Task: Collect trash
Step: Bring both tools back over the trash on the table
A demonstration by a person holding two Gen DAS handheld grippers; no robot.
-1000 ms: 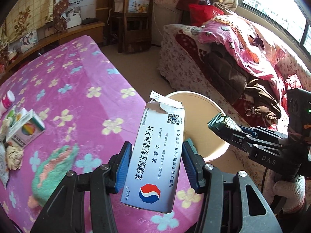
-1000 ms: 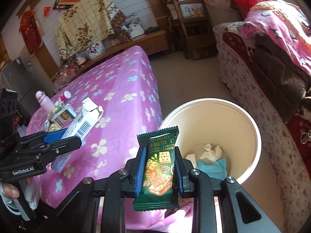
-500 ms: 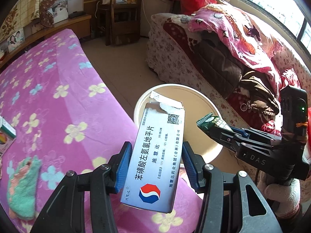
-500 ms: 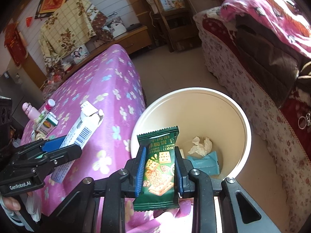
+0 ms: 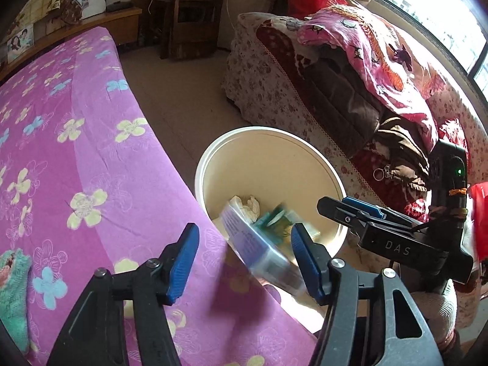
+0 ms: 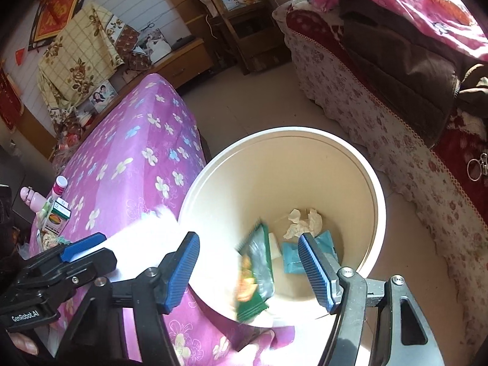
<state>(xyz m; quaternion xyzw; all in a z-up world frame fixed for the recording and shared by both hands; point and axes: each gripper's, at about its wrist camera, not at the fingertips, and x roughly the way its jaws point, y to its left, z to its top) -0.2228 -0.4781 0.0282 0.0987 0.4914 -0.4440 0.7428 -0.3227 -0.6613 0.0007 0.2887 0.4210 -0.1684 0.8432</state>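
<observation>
Falling box [image 5: 259, 244]: blurred between your left gripper's [image 5: 244, 262] opening pads, untouched, at the bin's [image 5: 323, 158] rim.
Wrapper [image 6: 254, 271]: loose between your right gripper's [image 6: 248, 270] opening pads, over the bin.
Bin: beside the purple bed [image 5: 91, 158].

A purple flowered bedspread [image 5: 91, 164] lies near a floral sofa [image 5: 274, 97].

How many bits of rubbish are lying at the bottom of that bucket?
3: crumpled tissue, blue packet, white piece, all on the bucket floor; falling wrapper may hide more.
</observation>
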